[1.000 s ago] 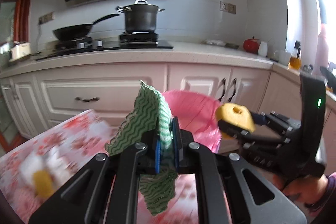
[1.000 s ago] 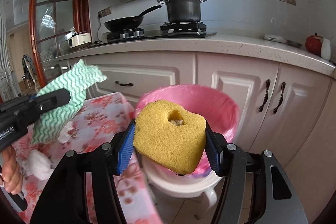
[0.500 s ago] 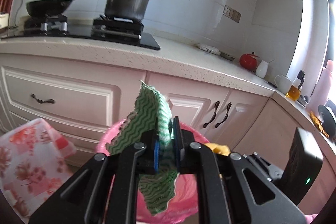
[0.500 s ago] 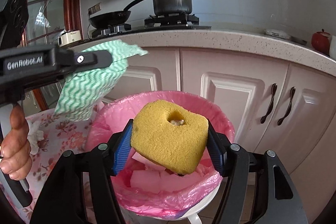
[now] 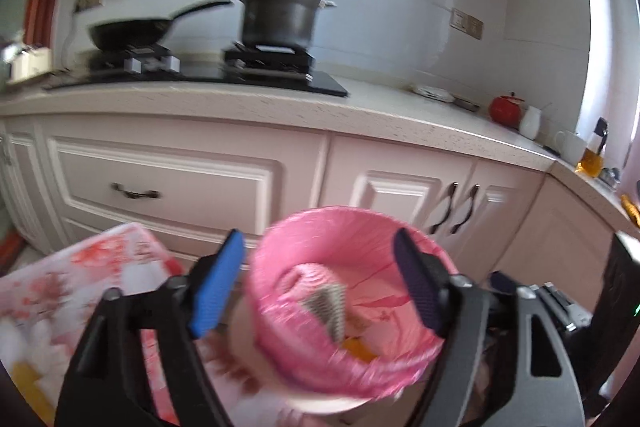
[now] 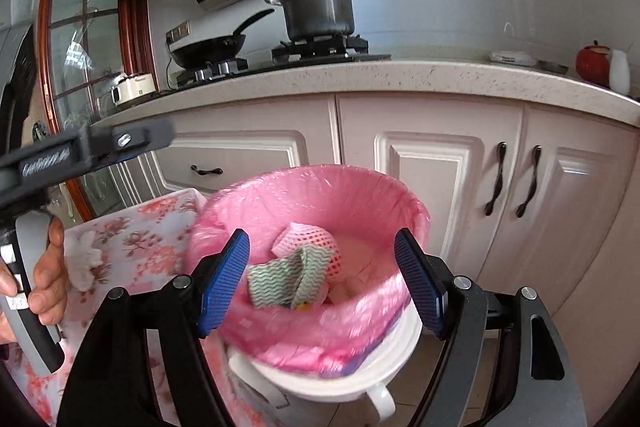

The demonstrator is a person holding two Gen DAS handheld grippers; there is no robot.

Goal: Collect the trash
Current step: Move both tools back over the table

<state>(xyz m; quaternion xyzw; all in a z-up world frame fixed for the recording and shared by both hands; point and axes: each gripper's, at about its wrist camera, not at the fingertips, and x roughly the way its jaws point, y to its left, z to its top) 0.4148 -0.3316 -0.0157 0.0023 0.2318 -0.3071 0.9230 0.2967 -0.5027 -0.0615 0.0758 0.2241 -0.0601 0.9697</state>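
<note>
Now both jaws opening wide, nothing between: left gripper [image 5: 320, 285], right gripper [image 6: 322, 279]; green cloth [image 6: 288, 281] in bin [image 6: 320, 383].

Floral-clothed table [image 6: 136, 239] with white, perhaps crumpled, tissue [image 6: 82, 263].

The left gripper [image 5: 320, 287] points forward and tilts downward, its jaws spreading apart with nothing pressed between them; the blue-padded fingers [image 5: 216, 291] stand at about nine and three o'clock of its own view. The right gripper [image 6: 322, 283] points the same tilted way, its jaws also widening and holding nothing. In the right wrist view the left gripper's body reaches in from nine o'clock, and the person's left hand [image 6: 48, 275] wraps its handle at about eight o'clock.
</note>
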